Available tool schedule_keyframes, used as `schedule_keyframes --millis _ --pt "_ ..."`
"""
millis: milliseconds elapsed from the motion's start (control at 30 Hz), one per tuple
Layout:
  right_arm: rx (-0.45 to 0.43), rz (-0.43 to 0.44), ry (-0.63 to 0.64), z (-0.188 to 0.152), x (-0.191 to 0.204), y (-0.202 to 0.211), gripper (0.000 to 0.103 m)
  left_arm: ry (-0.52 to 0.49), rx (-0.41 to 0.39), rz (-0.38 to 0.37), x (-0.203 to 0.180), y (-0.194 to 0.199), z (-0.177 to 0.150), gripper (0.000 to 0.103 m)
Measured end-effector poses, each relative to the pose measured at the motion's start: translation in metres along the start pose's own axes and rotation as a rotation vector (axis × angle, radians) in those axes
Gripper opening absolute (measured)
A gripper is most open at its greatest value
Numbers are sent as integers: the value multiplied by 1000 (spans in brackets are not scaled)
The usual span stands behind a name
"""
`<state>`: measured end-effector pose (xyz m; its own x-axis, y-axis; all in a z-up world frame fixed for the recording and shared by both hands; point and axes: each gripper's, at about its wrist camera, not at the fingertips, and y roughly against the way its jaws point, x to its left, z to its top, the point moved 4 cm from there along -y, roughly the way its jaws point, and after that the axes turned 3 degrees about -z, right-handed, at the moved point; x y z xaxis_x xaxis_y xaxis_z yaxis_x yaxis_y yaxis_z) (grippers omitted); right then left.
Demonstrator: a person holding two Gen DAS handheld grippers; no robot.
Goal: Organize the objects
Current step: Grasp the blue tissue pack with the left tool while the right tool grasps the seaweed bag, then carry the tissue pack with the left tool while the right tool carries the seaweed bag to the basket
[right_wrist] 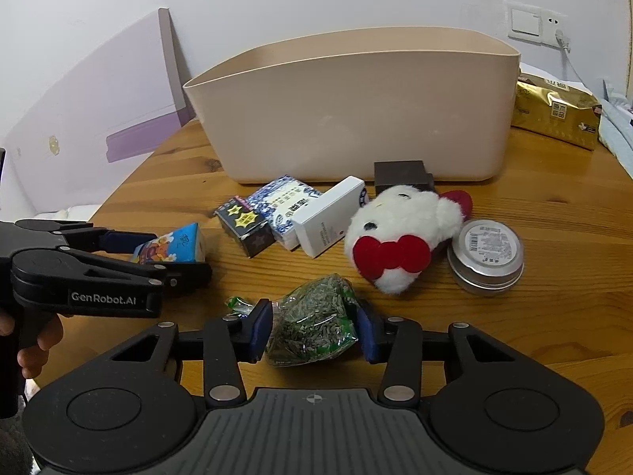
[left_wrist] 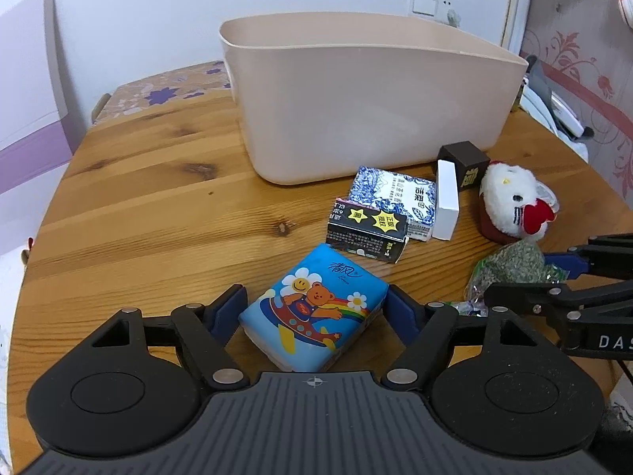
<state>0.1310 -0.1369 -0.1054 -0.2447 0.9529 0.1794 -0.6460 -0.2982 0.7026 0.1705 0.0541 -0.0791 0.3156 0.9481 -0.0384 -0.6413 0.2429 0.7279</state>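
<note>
The blue cartoon-printed tissue pack (left_wrist: 312, 304) and clear green-leaf bag (right_wrist: 312, 328), both before the beige plastic bin (left_wrist: 356, 99), are being straddled by parted fingers; these should be closed squarely.

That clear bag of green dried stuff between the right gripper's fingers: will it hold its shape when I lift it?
Probably not. The bag of dried greens is thin crinkled film over loose contents, so it should sag around the right gripper pads. It looks light. The glossy film may slip, so squeeze the bulging middle.
</note>
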Motion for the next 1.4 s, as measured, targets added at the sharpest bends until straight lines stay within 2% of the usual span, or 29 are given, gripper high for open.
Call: schedule_keyframes --millis 267,600,867,1400 --pt "-42 15 -10 6 -1 15 42 -4 -61 6 -3 29 10 77" --pt "-143 8 -25 33 -16 44 42 -36 -142 7 -11 63 39 77" --pt "-199 -10 -61 53 -33 58 42 -53 -192 7 -16 75 61 77" --pt "-280 -48 -61 99 -60 72 42 -94 -297 12 -28 80 128 77"
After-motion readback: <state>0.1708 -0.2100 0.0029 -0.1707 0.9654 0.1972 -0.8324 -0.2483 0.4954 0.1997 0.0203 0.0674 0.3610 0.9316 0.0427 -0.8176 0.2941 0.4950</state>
